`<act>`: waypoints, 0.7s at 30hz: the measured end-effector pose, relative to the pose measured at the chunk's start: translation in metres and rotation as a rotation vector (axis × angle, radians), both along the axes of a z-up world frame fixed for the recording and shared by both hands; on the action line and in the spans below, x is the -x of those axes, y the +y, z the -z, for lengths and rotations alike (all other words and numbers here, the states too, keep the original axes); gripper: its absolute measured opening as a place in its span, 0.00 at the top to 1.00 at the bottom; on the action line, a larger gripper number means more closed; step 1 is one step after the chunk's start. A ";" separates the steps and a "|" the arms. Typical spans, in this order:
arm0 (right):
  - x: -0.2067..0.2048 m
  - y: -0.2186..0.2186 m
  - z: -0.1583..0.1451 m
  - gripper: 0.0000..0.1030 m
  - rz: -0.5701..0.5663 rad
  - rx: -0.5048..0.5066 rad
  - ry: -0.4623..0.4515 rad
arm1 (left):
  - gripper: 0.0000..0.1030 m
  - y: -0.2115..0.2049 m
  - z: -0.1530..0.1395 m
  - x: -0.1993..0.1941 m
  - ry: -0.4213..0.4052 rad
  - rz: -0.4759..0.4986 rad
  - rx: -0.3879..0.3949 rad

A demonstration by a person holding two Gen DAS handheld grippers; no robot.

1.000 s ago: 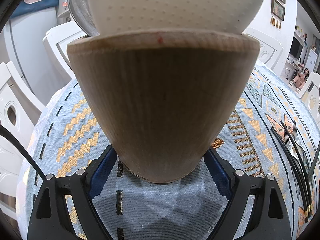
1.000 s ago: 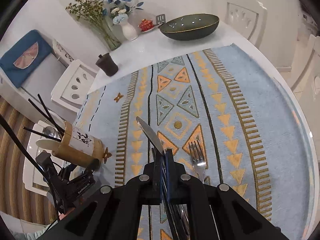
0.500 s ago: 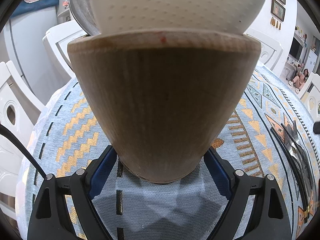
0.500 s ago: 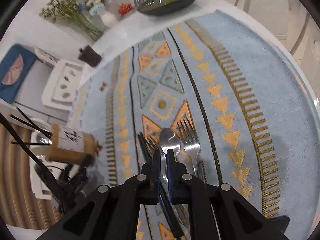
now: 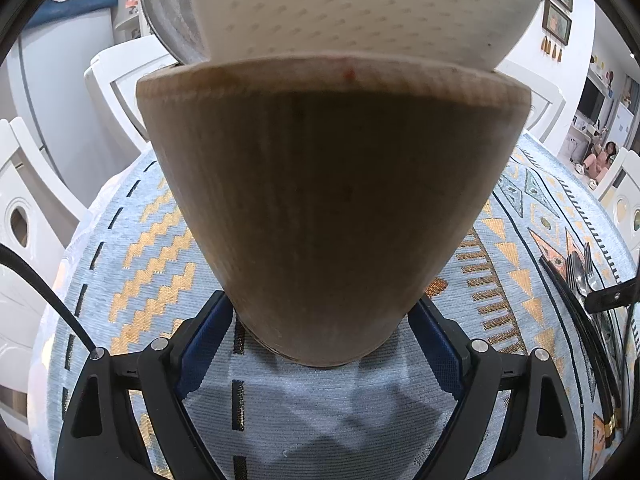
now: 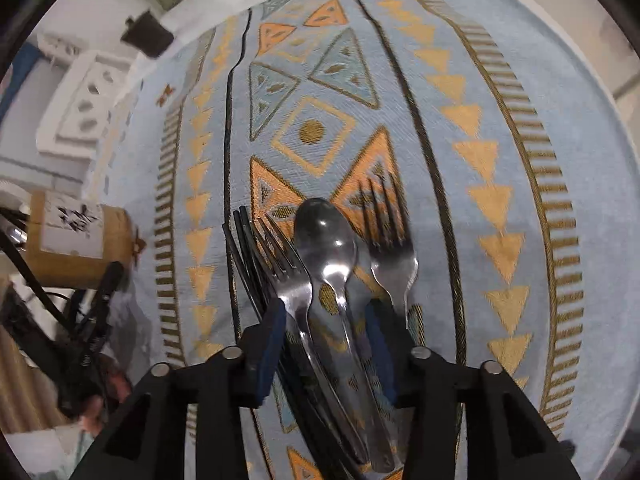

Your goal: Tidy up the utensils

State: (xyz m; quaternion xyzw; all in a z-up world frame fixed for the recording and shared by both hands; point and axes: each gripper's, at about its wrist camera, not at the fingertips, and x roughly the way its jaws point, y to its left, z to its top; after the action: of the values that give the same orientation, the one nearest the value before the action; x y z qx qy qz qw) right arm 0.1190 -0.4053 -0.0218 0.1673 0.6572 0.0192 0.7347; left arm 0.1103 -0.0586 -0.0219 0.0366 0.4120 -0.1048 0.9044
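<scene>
The worktop (image 6: 500, 80) fills the room's middle, round and covered by a pale blue cloth (image 5: 132, 248) woven with orange triangles and dark stripes. In the left wrist view, a big wooden utensil holder (image 5: 332, 200) takes up nearly everything, tilted, its base wedged between the blue pads of the left hand-held gripper (image 5: 320, 332), which clamps it from both sides; a white perforated spatula (image 5: 360, 4) and a steel ladle (image 5: 168, 8) poke out of its mouth at twelve and eleven o'clock. From the right wrist view the same holder (image 6: 76, 240) lies at nine o'clock. The right hand-held gripper (image 6: 324, 344) points steeply down over the cutlery pile at six o'clock, its jaws having just been opening to a middling gap, straddling the handles without pressing them. There a spoon (image 6: 324, 240) lies in the centre, one fork (image 6: 388, 240) to its right, another fork (image 6: 288, 276) to its left, and black chopsticks (image 6: 240, 248) beside that.
</scene>
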 end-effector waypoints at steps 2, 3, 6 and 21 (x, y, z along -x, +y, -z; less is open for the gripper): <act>-0.004 0.013 -0.001 0.59 -0.058 0.081 -0.007 | 0.13 -0.001 0.000 0.000 0.000 0.000 0.000; -0.004 0.018 -0.001 0.60 -0.078 0.114 -0.012 | 0.13 0.000 0.000 0.000 0.000 0.000 0.000; -0.001 0.032 -0.003 0.69 -0.127 0.176 -0.050 | 0.13 -0.001 0.001 0.001 0.001 0.000 0.001; 0.013 -0.006 -0.029 0.95 0.011 -0.034 -0.138 | 0.13 0.000 0.001 0.000 0.001 -0.001 0.002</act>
State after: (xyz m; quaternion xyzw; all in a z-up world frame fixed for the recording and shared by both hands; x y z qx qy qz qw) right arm 0.1056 -0.4114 0.0073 0.1816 0.6037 0.0379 0.7754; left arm 0.1106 -0.0583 -0.0231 0.0355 0.4124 -0.1050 0.9042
